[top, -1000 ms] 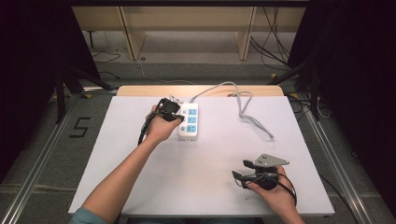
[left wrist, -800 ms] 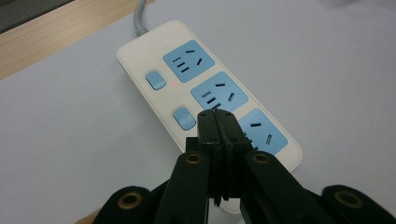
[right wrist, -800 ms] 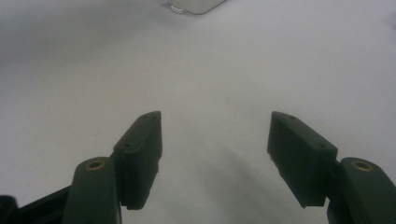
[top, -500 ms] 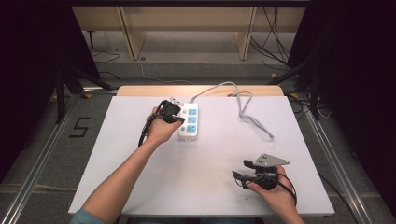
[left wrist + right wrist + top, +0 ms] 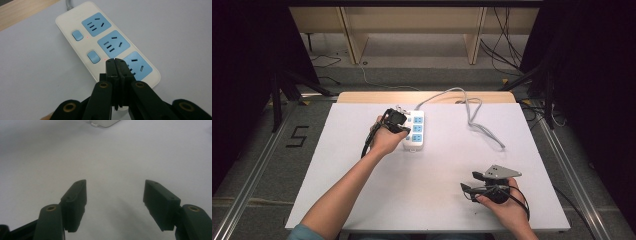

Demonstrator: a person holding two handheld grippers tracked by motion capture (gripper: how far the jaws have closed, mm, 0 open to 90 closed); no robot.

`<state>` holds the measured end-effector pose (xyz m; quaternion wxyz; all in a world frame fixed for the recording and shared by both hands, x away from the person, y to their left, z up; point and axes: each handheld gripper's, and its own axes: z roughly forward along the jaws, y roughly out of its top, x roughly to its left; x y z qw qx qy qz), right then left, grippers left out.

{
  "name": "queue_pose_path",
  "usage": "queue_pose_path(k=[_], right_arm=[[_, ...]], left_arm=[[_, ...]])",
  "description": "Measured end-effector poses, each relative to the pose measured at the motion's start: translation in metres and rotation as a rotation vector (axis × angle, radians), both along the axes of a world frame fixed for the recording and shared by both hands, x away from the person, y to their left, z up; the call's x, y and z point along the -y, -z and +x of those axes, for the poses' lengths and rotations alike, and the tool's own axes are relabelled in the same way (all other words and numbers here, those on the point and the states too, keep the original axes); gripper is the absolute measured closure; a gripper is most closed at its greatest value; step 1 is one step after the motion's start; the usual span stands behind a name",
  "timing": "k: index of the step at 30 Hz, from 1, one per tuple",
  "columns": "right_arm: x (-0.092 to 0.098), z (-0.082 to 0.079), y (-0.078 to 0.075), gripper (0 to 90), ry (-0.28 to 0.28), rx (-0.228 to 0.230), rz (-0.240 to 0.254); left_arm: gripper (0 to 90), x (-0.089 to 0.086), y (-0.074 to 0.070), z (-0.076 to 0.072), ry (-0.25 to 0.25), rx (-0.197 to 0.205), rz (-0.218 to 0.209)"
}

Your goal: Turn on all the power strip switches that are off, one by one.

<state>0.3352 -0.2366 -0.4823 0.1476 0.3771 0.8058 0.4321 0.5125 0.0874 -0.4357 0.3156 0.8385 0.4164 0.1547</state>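
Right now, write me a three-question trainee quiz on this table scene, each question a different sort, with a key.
1. True or false: the left gripper has its fingers closed together over the power strip.
2. Multiple choice: the right gripper is (A) shut on the grey cable, (B) open over bare table, (C) pressing a blue switch.
3. Fill in: the strip shows ___ blue socket panels in the left gripper view.

Key
1. True; the closed tips sit near the strip's near end.
2. B; the cable lies farther back on the table.
3. Three; two blue switches also show beside them.
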Motion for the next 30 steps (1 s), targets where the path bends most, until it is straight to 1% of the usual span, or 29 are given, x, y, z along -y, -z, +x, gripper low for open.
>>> queue_pose_path(k=[6, 7, 16, 19, 30], right_arm=[[0.0, 0.0, 0.0, 36.4, -0.001, 0.002, 0.001], [0.0, 0.0, 0.0, 36.4, 0.0, 0.003, 0.002], [0.0, 0.0, 0.0, 36.5, -0.001, 0.002, 0.0], [0.0, 0.0, 0.0, 36.5, -0.001, 0.001, 0.0], [0.0, 0.0, 0.0, 36.5, -0.003, 0.001, 0.0]], left_arm=[[89.4, 0.001, 0.003, 0.001, -0.002, -0.01, 0.001], [89.5, 0.0, 0.003, 0.001, 0.002, -0.013, 0.009], [89.5, 0.001, 0.007, 0.002, -0.004, -0.02, 0.003], [89.4, 0.002, 0.008, 0.003, -0.001, -0.025, 0.009], [89.5, 0.002, 0.012, 0.005, -0.021, -0.034, 0.022]])
